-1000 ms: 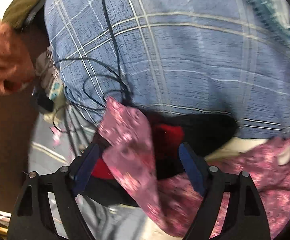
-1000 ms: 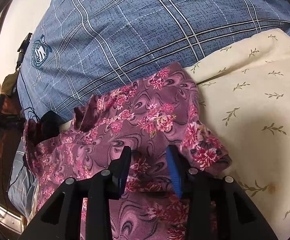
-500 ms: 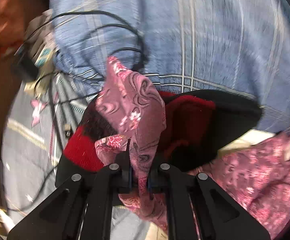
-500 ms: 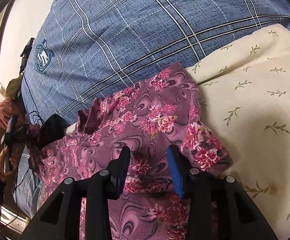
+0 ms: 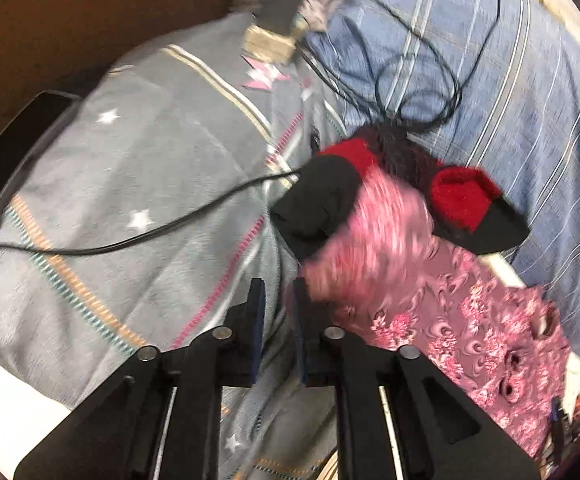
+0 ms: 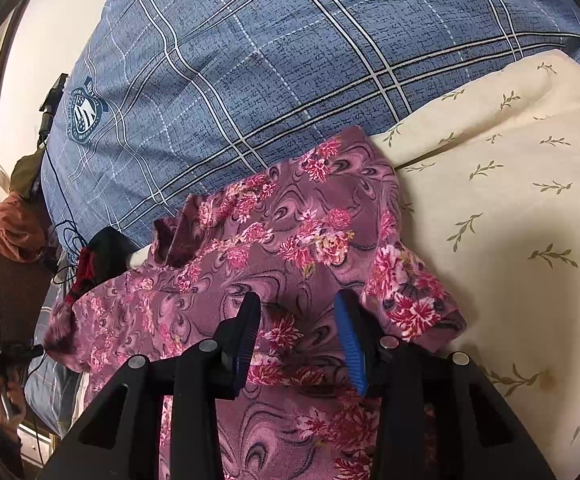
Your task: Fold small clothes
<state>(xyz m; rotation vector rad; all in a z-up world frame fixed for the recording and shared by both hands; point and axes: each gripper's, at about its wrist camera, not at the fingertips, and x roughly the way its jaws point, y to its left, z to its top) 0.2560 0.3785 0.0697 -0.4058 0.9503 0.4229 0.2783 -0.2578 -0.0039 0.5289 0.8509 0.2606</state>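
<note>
Left wrist view first: the left gripper (image 5: 278,292) has its fingers (image 5: 257,300) only a narrow slit apart and opening, with nothing between them, just the grey star-print blanket (image 5: 150,168) showing through the gap. The pink floral garment (image 5: 462,320) sits just off to the right of the fingers, its nearest edge blurred and right by the right finger, though I can't tell if it touches. Ahead and right of the fingers, a black and red fuzzy piece (image 5: 462,200) lies at the garment's far end, and a black cable (image 5: 170,224) runs across the blanket to the left.

Right wrist view: the right gripper (image 6: 298,312) is partly open, fingers (image 6: 350,332) resting down on the same floral garment (image 6: 290,232), with a raised fold of the fabric between them. I can't tell if the pads actually pinch it. Ahead of the fingers is the blue plaid pillow (image 6: 270,60), and to the right a cream leaf-print pillow (image 6: 510,200).
</note>
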